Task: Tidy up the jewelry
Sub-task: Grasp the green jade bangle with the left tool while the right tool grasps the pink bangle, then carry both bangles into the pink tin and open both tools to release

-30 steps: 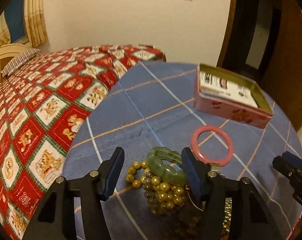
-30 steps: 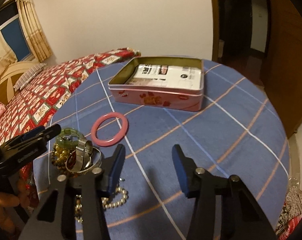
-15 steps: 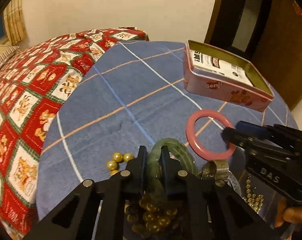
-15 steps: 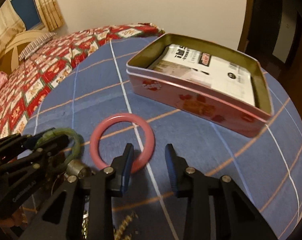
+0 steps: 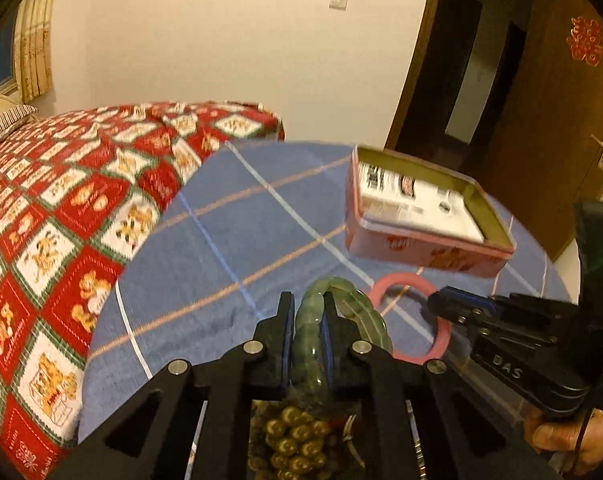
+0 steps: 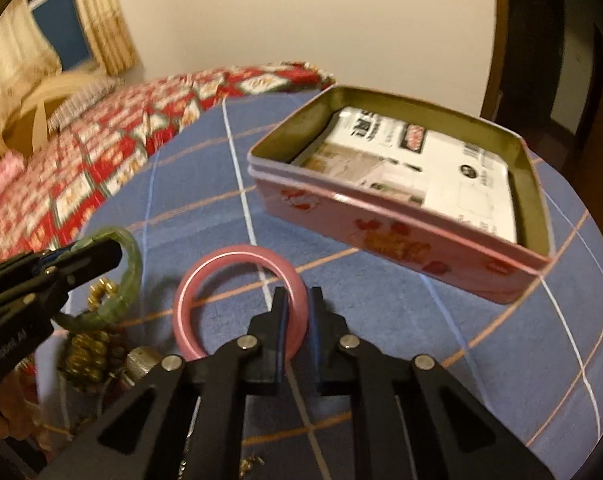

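My left gripper is shut on a green jade bracelet and holds it just above the pile of gold bead jewelry. My right gripper is shut on the rim of a pink bangle, which looks slightly raised over the blue plaid tablecloth. The open pink tin stands ahead and right of the right gripper, with a white printed card inside. The green bracelet and left gripper show at the left of the right wrist view. The pink bangle and right gripper show in the left wrist view.
The round table has a blue plaid cloth. A bed with a red patterned quilt lies to the left. A dark wooden door stands at the right. Gold beads and a metal watch band lie near the table's front edge.
Both grippers have closed fully on their bangles. The left one has lifted the green bracelet off the bead pile. The right one has clamped the pink bangle's rim and moved closer to the tin.
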### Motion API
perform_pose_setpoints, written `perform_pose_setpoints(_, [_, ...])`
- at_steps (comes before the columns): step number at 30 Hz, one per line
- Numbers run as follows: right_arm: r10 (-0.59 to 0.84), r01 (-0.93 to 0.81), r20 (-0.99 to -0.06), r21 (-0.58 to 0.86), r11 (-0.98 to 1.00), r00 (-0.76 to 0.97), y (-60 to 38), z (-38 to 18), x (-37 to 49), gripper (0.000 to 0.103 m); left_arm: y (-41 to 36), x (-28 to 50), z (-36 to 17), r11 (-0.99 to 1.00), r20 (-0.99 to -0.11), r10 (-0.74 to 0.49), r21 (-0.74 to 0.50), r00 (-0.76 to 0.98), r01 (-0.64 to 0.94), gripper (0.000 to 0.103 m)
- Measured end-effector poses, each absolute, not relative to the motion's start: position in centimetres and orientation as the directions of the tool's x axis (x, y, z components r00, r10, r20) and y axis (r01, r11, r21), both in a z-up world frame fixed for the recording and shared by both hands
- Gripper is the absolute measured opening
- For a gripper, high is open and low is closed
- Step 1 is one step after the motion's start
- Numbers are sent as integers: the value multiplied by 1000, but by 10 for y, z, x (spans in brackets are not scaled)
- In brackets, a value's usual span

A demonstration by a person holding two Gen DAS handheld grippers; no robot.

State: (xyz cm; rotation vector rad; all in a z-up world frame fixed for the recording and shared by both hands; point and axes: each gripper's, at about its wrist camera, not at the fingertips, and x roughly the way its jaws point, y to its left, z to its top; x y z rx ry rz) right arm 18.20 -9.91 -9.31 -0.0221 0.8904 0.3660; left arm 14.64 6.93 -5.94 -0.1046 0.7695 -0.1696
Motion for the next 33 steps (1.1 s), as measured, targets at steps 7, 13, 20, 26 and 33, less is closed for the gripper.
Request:
perform_pose_setpoints(7, [348, -267, -652, 225, 937, 674, -140, -43, 175, 13, 57, 159, -32, 965, -615, -255, -209, 746, 158, 12])
perform_pose_setpoints(13, [244, -150, -606, 204, 968, 757, -175, -19, 204, 13, 18, 197, -16, 956, -593, -293, -177, 750, 234, 12])
perform_pose_setpoints(20, [131, -47, -648, 146, 988, 750, -197, -39, 247, 13, -21, 257, -30, 943, -610, -331, -189, 720, 274, 12])
perform_pose_setpoints(26, [90, -21, -682, 108, 994, 726, -202, -58, 267, 13, -42, 294, -59, 945, -663, -321, -179, 676, 273, 12])
perform_pose_setpoints(33, [77, -39, -699, 71, 997, 711, -201, -69, 276, 13, -49, 311, -83, 959, -715, -273, -149, 643, 242, 12])
